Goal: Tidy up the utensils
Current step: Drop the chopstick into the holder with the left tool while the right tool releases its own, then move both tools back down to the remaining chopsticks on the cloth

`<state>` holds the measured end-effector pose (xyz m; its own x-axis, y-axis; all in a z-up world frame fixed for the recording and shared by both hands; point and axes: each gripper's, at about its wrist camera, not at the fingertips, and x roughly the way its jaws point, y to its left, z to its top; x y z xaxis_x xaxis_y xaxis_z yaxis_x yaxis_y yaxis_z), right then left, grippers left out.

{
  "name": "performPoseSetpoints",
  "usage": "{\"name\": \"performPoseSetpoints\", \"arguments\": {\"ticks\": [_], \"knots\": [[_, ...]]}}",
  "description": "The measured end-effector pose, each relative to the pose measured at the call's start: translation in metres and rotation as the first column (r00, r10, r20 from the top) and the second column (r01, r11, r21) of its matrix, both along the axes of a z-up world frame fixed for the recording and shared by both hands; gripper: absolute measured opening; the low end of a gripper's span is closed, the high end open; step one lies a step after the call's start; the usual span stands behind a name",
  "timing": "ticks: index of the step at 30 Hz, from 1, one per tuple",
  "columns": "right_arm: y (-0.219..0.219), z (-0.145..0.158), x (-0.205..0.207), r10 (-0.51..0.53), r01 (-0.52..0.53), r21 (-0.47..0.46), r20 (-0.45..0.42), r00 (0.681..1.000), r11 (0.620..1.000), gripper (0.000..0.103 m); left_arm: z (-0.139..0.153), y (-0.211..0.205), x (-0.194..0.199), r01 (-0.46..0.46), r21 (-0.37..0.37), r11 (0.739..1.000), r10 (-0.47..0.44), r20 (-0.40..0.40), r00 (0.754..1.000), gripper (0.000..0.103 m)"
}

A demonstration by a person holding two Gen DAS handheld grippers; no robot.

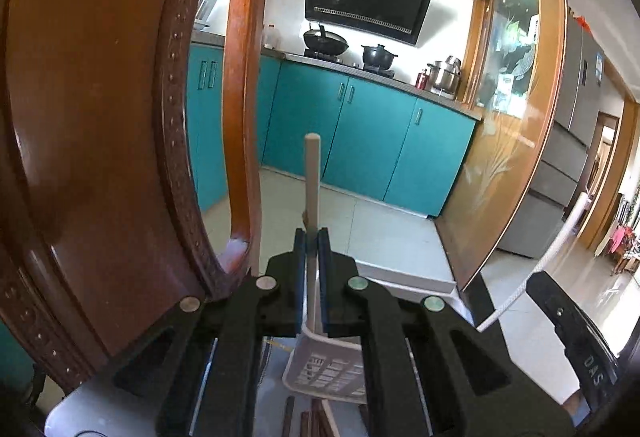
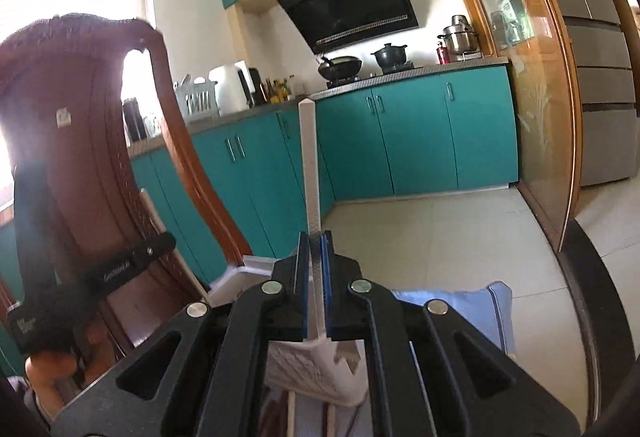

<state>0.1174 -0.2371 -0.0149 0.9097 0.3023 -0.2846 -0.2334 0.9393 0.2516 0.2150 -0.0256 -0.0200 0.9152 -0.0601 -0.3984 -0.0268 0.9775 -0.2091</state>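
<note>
Left claw [image 1: 312, 237] clamped on spatula [image 1: 312, 173], right claw [image 2: 316, 237] clamped on scraper [image 2: 310, 157], handles pinched upright ahead of the fingers, heads by the palms, likely for lowering into caddy [image 1: 320, 369] just below.

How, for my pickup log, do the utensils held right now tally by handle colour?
Beige-handled utensil: 1, clamped in the left gripper
White-handled utensil: 1, clamped in the right gripper
Total: 2
</note>
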Motion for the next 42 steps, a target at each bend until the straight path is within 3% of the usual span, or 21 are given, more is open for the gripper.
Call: {"name": "performPoseSetpoints", "arguments": {"ticks": [6,8,10,13,15,18,25,28,32,39,42], "knots": [[-0.005,-0.001,-0.016,0.006,-0.006,-0.032,0.013,1.000,0.999,0.008,-0.002,-0.002,-0.005,-0.013,0.034,0.999,0.012,0.018,1.000,0.007],[-0.007,-0.002,-0.019,0.010,-0.010,-0.034,0.013,1.000,0.999,0.015,-0.003,-0.001,-0.011,-0.013,0.045,0.999,0.012,0.023,1.000,0.007],[-0.009,-0.001,-0.023,0.017,-0.016,-0.028,0.016,1.000,0.999,0.030,-0.006,0.000,-0.015,-0.009,0.055,0.998,0.008,0.024,1.000,0.007],[-0.012,0.001,-0.033,0.025,-0.024,-0.028,0.036,0.999,0.999,0.039,-0.009,0.002,-0.024,-0.005,0.070,0.998,0.003,0.028,1.000,0.007],[-0.013,-0.001,-0.041,0.029,-0.027,-0.039,0.048,0.998,0.999,0.045,-0.011,0.003,-0.028,-0.005,0.086,0.996,0.003,0.031,1.000,0.011],[-0.013,-0.010,-0.052,0.047,-0.046,-0.054,0.034,0.998,0.998,0.055,-0.015,0.004,-0.039,-0.020,0.110,0.994,0.015,0.045,0.999,0.028],[0.016,-0.052,-0.059,0.099,-0.121,-0.180,-0.123,0.987,0.976,0.058,-0.026,0.010,-0.064,-0.017,0.144,0.989,0.011,0.040,0.999,0.041],[0.033,-0.075,-0.051,0.098,-0.160,-0.252,-0.241,0.966,0.955,0.060,-0.033,0.013,-0.068,-0.020,0.154,0.988,0.018,0.011,1.000,0.043],[0.050,-0.108,-0.037,0.078,-0.217,-0.306,-0.409,0.909,0.927,0.060,-0.040,0.021,-0.069,-0.034,0.149,0.988,0.039,-0.027,0.999,0.046],[0.049,-0.150,-0.014,0.024,-0.227,-0.274,-0.587,0.809,0.935,0.060,-0.049,0.035,-0.063,-0.038,0.101,0.994,0.049,-0.115,0.992,0.051],[0.046,-0.153,-0.010,0.037,-0.223,-0.238,-0.602,0.797,0.945,0.059,-0.054,0.039,-0.060,-0.049,0.105,0.993,0.064,-0.149,0.987,0.055]]}}
